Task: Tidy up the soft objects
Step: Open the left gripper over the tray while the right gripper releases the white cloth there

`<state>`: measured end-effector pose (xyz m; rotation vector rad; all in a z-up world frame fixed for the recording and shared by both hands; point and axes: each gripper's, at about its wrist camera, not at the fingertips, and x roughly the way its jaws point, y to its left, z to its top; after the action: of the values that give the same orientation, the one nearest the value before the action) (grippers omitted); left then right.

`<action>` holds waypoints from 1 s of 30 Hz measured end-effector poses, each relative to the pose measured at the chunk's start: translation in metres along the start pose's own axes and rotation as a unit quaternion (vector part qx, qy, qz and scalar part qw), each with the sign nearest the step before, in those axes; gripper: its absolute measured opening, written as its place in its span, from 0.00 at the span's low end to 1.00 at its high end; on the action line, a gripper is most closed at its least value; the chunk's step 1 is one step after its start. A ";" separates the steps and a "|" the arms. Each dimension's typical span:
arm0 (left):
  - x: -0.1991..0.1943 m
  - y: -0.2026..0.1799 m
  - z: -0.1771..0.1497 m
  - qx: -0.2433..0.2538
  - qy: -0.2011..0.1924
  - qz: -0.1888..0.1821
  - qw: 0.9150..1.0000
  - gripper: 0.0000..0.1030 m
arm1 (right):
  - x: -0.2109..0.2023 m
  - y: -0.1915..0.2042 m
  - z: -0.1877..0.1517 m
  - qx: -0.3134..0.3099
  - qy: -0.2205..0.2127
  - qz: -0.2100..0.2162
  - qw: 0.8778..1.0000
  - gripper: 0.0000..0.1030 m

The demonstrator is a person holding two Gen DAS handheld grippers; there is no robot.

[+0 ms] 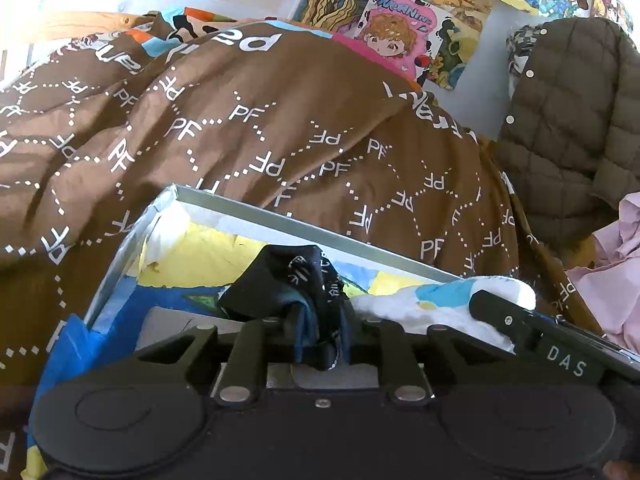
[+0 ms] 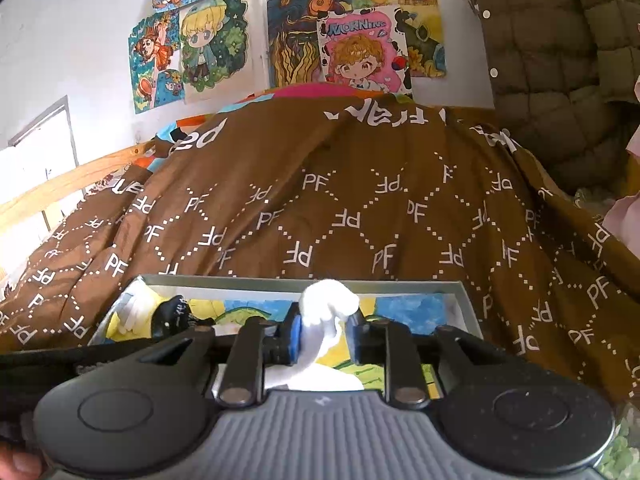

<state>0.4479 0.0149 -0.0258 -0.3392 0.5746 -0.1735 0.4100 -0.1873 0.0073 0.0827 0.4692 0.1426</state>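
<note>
A brown quilt [image 2: 340, 208] printed with white "PF" letters and dotted diamonds is lying heaped over the bed, filling most of both views. A wooden bed rail [image 2: 68, 180] is running along its left edge, and a strip of pink and orange bedding [image 1: 360, 46] is showing at the far side against the wall.

On the quilt, close to the cameras, a shallow grey-rimmed box [image 1: 304, 226] is sitting open, its floor lined with a bright yellow, blue and green picture. The left tongs [image 1: 320, 340] are closing on a dark sock [image 1: 296, 276] with white lettering, holding it bunched just over the near part of the box. The right tongs [image 2: 326, 338] are pinching a white sock [image 2: 328, 304] between their blue pads [image 2: 295, 338], its top sticking up above the fingers and its lower end hanging over the box. In the left wrist view this white sock [image 1: 424, 304], marked with blue and yellow, is lying across the right side of the box under the other tool.

The white wall behind is carrying a cluster of coloured cartoon drawings [image 2: 360, 46], one reading "MORNING". An olive quilted jacket [image 1: 572, 120] is hanging at the right, with pale pink cloth [image 1: 616, 272] below it.
</note>
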 end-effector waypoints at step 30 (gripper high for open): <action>-0.120 -0.025 0.030 0.027 -0.105 0.068 0.992 0.94 | -0.093 -0.008 0.041 0.027 -0.063 0.006 0.998 0.97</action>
<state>0.3632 0.0304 0.0667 -0.2611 0.3819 -0.0204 0.3476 -0.2121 0.0836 0.1475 0.3461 0.1364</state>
